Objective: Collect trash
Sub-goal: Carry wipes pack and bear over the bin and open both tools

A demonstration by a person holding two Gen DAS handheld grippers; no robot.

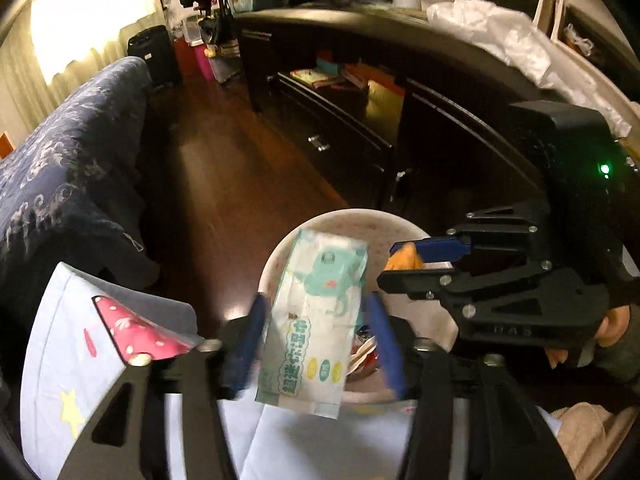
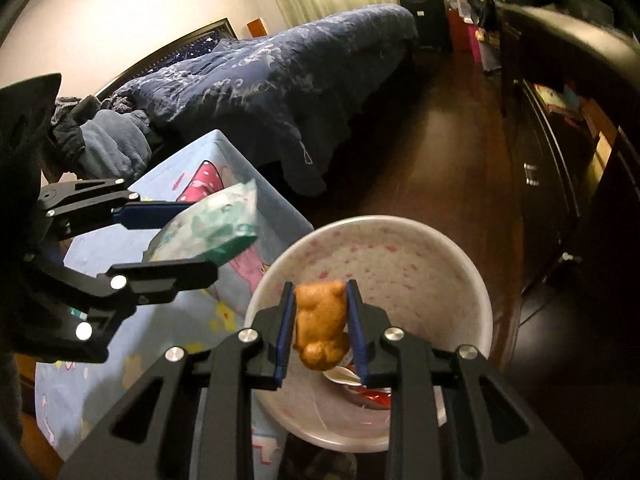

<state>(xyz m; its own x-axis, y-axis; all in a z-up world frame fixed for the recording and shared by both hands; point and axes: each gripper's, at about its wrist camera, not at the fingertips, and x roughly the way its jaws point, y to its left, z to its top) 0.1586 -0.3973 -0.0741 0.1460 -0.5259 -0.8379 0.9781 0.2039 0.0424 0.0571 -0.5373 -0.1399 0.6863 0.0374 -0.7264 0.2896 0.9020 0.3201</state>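
Here, your left gripper stands wide above the white bin; the wet-wipes packet hangs between its blue pads, and a gap shows on each side of the packet, so the pads are not pressing on it; the packet is tilted, its far end over the bin's mouth and its near end toward the camera. From the right wrist camera the same packet sits between the left gripper's fingers, just left of the bin's rim.

Your right gripper is set narrow around the small brown bear-shaped piece; both blue pads lie against its sides, though whether they are still pressing on it you cannot tell for sure; the piece hangs directly over the bin's opening. Below and just past the fingertips, inside the bin, lie a white scrap and a red wrapper.

To the left of both grippers is a light blue printed cloth with pink and yellow figures; beyond it stands the bed with a dark blue quilt; to the right runs a dark cabinet along the wooden floor.
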